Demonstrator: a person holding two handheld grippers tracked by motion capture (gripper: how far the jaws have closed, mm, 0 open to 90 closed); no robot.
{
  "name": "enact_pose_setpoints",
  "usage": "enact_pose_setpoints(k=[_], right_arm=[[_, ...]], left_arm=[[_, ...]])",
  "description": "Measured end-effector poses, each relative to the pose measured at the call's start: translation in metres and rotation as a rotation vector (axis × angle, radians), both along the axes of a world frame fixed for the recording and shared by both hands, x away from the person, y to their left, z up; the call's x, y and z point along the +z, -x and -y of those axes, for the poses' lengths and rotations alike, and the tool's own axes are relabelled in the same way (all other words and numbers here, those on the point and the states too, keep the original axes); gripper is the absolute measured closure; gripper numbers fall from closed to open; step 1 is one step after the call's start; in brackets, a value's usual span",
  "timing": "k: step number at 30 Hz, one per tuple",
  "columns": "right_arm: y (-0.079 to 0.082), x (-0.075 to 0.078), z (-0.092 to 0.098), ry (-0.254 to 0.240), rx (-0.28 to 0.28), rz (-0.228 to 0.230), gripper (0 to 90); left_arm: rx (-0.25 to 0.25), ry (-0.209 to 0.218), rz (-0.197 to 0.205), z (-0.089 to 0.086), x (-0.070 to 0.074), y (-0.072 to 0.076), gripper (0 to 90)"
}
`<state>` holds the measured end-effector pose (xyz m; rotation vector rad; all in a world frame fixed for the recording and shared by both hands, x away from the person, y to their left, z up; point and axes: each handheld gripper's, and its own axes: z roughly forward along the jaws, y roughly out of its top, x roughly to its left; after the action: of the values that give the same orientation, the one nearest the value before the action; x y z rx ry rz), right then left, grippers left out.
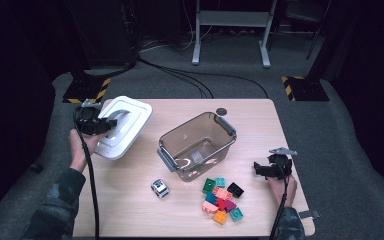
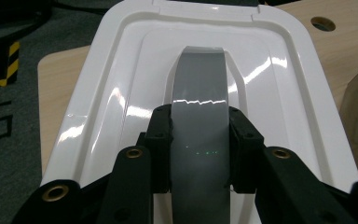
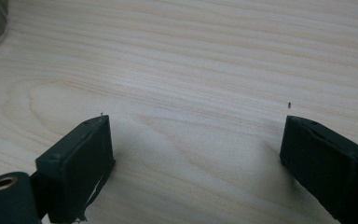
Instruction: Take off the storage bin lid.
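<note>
A white lid (image 1: 122,126) with a grey handle (image 2: 199,116) lies tilted at the table's left edge. My left gripper (image 1: 101,125) is shut on that handle, one pad pressed against each side of it (image 2: 200,149). A clear plastic bin (image 1: 197,145) stands empty in the middle of the table. In front of it lies a heap of several coloured bricks (image 1: 222,200). My right gripper (image 1: 261,169) rests low over bare wood at the right of the bricks, its jaws wide open (image 3: 193,154) with nothing between them.
A small grey and white block (image 1: 160,188) sits alone in front of the bin. A dark round hole (image 1: 222,111) marks the table's far edge. Cables and yellow-black stand feet (image 1: 87,90) lie on the floor beyond.
</note>
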<state>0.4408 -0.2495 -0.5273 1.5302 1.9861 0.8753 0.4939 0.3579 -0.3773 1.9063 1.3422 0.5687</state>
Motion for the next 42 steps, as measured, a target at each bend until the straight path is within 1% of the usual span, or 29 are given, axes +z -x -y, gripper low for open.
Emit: enact_pose_setpoints(k=[1, 3, 6, 7, 9, 10, 11, 12, 13, 14, 15, 16, 17, 19, 21, 22, 24, 26, 27, 28, 29, 35, 36, 38, 40, 41, 42], right_arm=[[0.0, 0.0, 0.0, 0.0, 0.0, 0.0, 8.4], [0.0, 0.0, 0.0, 0.0, -0.001, -0.002, 8.4], [0.0, 0.0, 0.0, 0.0, 0.0, -0.001, 8.4], [0.0, 0.0, 0.0, 0.0, 0.001, 0.0, 8.4], [0.0, 0.0, 0.0, -0.002, -0.001, -0.002, 8.4], [0.0, 0.0, 0.0, -0.003, -0.001, -0.001, 8.5], [0.0, 0.0, 0.0, 0.0, 0.0, 0.0, 8.4], [0.0, 0.0, 0.0, -0.001, -0.002, -0.002, 8.5], [0.0, 0.0, 0.0, -0.001, -0.002, -0.002, 8.5], [0.0, 0.0, 0.0, -0.002, -0.001, -0.002, 8.5], [0.0, 0.0, 0.0, -0.002, -0.001, -0.002, 8.5], [0.0, 0.0, 0.0, -0.002, -0.002, -0.002, 8.4], [0.0, 0.0, 0.0, 0.0, 0.001, 0.0, 8.4], [0.0, 0.0, 0.0, 0.002, 0.001, 0.0, 8.4], [0.0, 0.0, 0.0, -0.002, -0.001, -0.001, 8.4], [0.0, 0.0, 0.0, 0.001, 0.001, -0.001, 8.4], [0.0, 0.0, 0.0, 0.001, 0.0, 0.0, 8.4], [0.0, 0.0, 0.0, -0.002, -0.002, -0.002, 8.4], [0.0, 0.0, 0.0, -0.001, -0.002, -0.002, 8.5], [0.0, 0.0, 0.0, 0.0, 0.0, -0.001, 8.4], [0.0, 0.0, 0.0, 0.0, 0.0, -0.001, 8.4], [0.0, 0.0, 0.0, -0.002, -0.002, -0.002, 8.5], [0.0, 0.0, 0.0, -0.002, -0.002, -0.002, 8.5], [0.0, 0.0, 0.0, -0.002, -0.002, -0.002, 8.5], [0.0, 0.0, 0.0, -0.002, -0.002, -0.002, 8.5], [0.0, 0.0, 0.0, -0.001, -0.002, -0.001, 8.5], [0.0, 0.0, 0.0, -0.002, -0.001, -0.002, 8.5]], left_arm=[[0.001, -0.003, 0.0, -0.002, -0.005, 0.0, 66.8], [0.01, -0.006, -0.016, -0.005, -0.014, -0.001, 66.8], [0.037, 0.006, -0.036, -0.009, -0.028, -0.001, 66.8], [0.031, -0.013, -0.048, -0.013, -0.031, -0.001, 66.8], [0.046, -0.003, -0.047, -0.014, -0.037, -0.001, 66.8], [0.053, -0.005, -0.054, -0.015, -0.04, -0.001, 66.8], [0.062, -0.003, -0.051, -0.016, -0.044, -0.001, 66.8], [0.074, 0.002, -0.059, -0.019, -0.052, -0.001, 66.8], [0.074, 0.002, -0.059, -0.019, -0.052, -0.001, 66.8], [0.082, -0.002, -0.065, -0.02, -0.056, -0.001, 66.8], [0.084, 0.0, -0.069, -0.021, -0.06, -0.001, 66.8], [0.085, 0.008, -0.078, -0.021, -0.069, -0.001, 66.8], [0.085, 0.008, -0.078, -0.021, -0.069, -0.001, 66.8], [0.094, 0.003, -0.085, -0.022, -0.076, -0.001, 66.8], [0.105, 0.01, -0.096, -0.023, -0.082, -0.001, 66.7], [0.119, 0.007, -0.091, -0.022, -0.087, -0.002, 66.8], [0.119, 0.003, -0.089, -0.022, -0.089, -0.002, 66.8], [0.118, 0.0, -0.1, -0.021, -0.093, -0.002, 66.7], [0.119, -0.009, -0.107, -0.021, -0.095, -0.002, 66.7], [0.125, -0.007, -0.11, -0.021, -0.099, -0.003, 66.7], [0.125, -0.007, -0.11, -0.021, -0.099, -0.003, 66.7], [0.122, -0.011, -0.142, -0.023, -0.108, -0.004, 66.4], [0.121, -0.006, -0.143, -0.023, -0.109, -0.004, 66.3], [0.115, -0.012, -0.136, -0.023, -0.109, -0.003, 65.8], [0.112, -0.013, -0.135, -0.022, -0.109, -0.001, 61.7], [0.113, -0.016, -0.13, -0.022, -0.107, 0.001, 57.0], [0.105, -0.021, -0.134, -0.021, -0.105, 0.003, 49.9]])
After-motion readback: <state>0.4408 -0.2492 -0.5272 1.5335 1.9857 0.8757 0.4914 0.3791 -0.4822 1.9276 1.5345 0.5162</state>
